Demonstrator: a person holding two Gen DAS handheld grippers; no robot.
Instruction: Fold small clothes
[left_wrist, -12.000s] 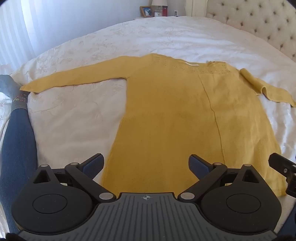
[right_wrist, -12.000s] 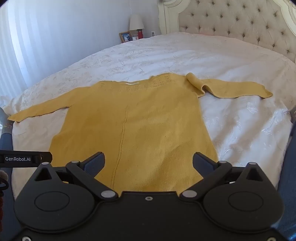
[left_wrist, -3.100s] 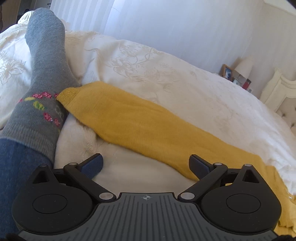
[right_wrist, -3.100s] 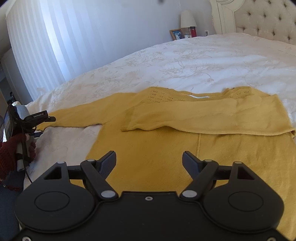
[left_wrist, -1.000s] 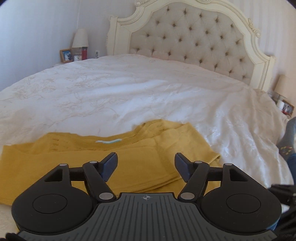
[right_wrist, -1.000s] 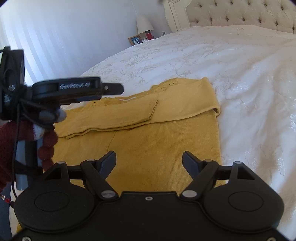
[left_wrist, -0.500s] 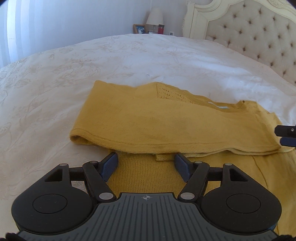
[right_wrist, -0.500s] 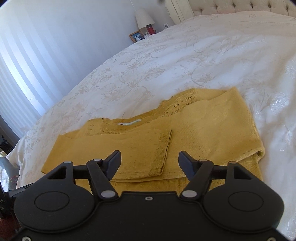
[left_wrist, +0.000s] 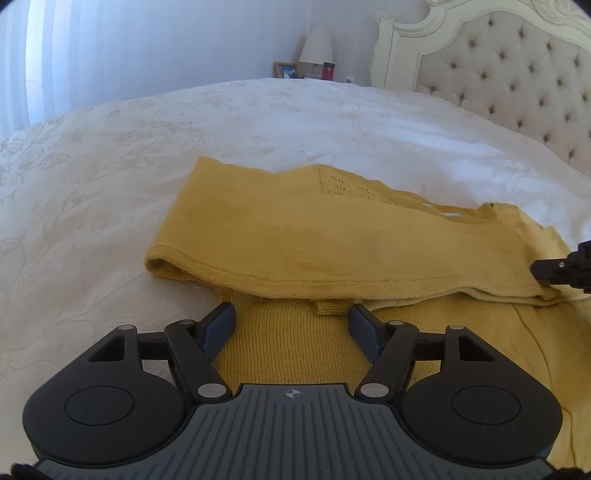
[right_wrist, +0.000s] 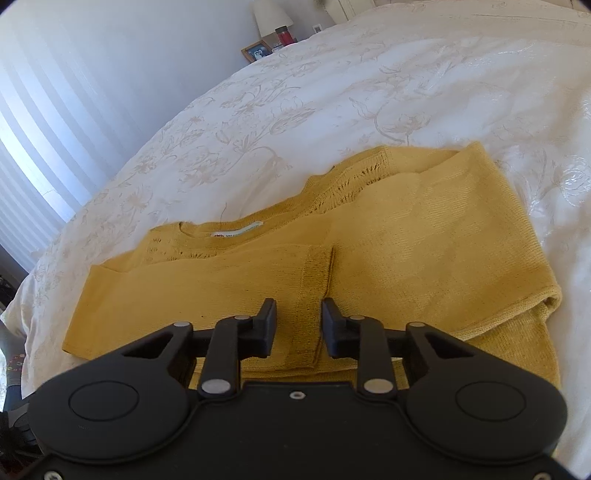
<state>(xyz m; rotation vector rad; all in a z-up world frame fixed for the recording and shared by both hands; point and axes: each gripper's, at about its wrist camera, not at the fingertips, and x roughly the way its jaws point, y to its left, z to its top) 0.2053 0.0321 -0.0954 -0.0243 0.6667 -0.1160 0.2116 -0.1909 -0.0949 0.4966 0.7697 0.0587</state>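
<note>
A mustard yellow knit sweater (left_wrist: 295, 236) lies on the white bedspread (left_wrist: 110, 155) with both sleeves folded across its chest. My left gripper (left_wrist: 291, 323) is open, low over the sweater body just below the folded left sleeve. My right gripper (right_wrist: 299, 326) is partly closed, its jaws standing on either side of the cuff (right_wrist: 314, 280) of the upper folded sleeve; the sweater (right_wrist: 406, 240) fills this view, neck label up. The tip of the right gripper shows at the right edge of the left wrist view (left_wrist: 561, 273).
A tufted cream headboard (left_wrist: 517, 74) stands at the far right. A nightstand with a lamp (left_wrist: 316, 46), a photo frame and a red cup is behind the bed. Curtained window (right_wrist: 37, 122) at the left. A socked foot (right_wrist: 14, 365) shows at the lower left.
My right gripper has narrowed its jaws and dropped closer onto the sleeve cuff. My left gripper has moved slightly closer to the folded sleeve and stays open.
</note>
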